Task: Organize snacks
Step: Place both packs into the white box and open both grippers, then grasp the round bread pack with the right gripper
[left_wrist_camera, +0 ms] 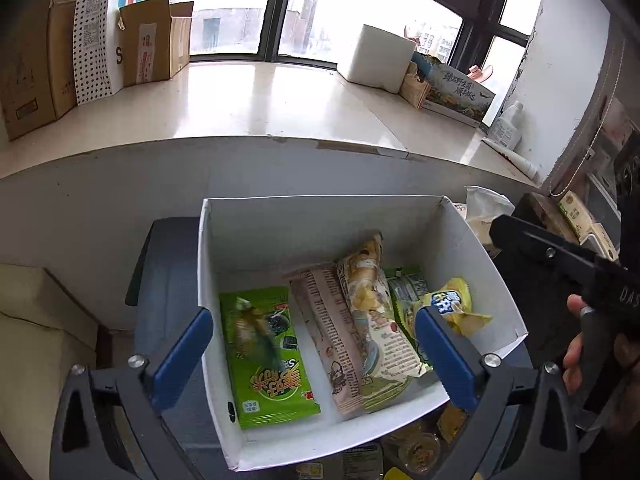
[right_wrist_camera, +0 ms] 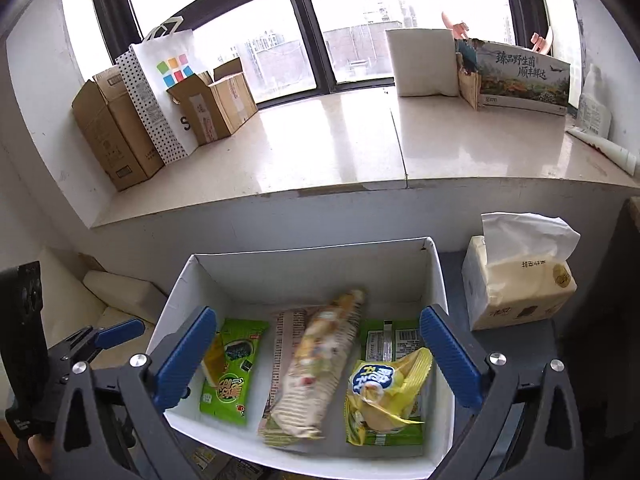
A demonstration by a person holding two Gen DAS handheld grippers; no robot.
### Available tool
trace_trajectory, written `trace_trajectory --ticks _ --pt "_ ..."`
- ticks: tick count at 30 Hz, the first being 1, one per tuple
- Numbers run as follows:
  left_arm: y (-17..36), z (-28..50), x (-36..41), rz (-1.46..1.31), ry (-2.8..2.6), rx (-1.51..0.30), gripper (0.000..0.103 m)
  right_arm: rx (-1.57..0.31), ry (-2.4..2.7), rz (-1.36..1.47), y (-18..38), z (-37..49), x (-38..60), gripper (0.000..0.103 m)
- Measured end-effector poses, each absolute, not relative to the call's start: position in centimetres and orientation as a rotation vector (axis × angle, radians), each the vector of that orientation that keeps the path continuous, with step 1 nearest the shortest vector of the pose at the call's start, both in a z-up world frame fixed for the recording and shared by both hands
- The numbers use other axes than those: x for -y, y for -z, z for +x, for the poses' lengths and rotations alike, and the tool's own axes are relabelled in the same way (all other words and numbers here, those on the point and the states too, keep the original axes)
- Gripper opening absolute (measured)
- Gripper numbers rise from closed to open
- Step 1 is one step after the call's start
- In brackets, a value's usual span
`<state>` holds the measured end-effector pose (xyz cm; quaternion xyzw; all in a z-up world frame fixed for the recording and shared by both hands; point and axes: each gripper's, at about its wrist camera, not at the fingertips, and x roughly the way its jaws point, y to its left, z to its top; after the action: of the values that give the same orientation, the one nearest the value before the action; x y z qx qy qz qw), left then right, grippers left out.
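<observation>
Left claw [left_wrist_camera: 312,354]: blue pads spread wide, nothing between them, hovering over the near edge of the box.
Right claw [right_wrist_camera: 318,354]: same deal, wide apart and empty, above the box's front rim.
White box [right_wrist_camera: 438,280]: open-top cardboard, sits on a dark worktop [right_wrist_camera: 456,264] right below the window ledge.
Green seaweed pack [right_wrist_camera: 232,372]: flat on the box floor, left side.
Long beige packs [right_wrist_camera: 308,364]: two of them mid-box, one lying on top of the other, a bit blurry.
Yellow snack bag [right_wrist_camera: 384,388]: right side, resting on another green pack [right_wrist_camera: 390,338].
Tissue pack [right_wrist_camera: 516,280]: just right of the box, on the worktop.
Window ledge [right_wrist_camera: 320,140]: cardboard boxes [right_wrist_camera: 120,132] at the left end.
</observation>
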<state>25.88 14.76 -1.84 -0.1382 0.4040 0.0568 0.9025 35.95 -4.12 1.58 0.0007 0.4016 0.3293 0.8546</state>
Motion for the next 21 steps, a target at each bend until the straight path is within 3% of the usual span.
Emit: trace_trajectory --ticks 10,21 --pt "1.8 21.7 -13.2 -0.275 -0.066 -0.807 0.103 -0.750 -0.653 0.121 -1.4 29.9 8.9 0.103" --pt "1.8 11.7 -10.4 -0.277 -0.010 -0.734 0.103 -0.789 -0.772 0.236 1.3 23.1 13.9 0.103"
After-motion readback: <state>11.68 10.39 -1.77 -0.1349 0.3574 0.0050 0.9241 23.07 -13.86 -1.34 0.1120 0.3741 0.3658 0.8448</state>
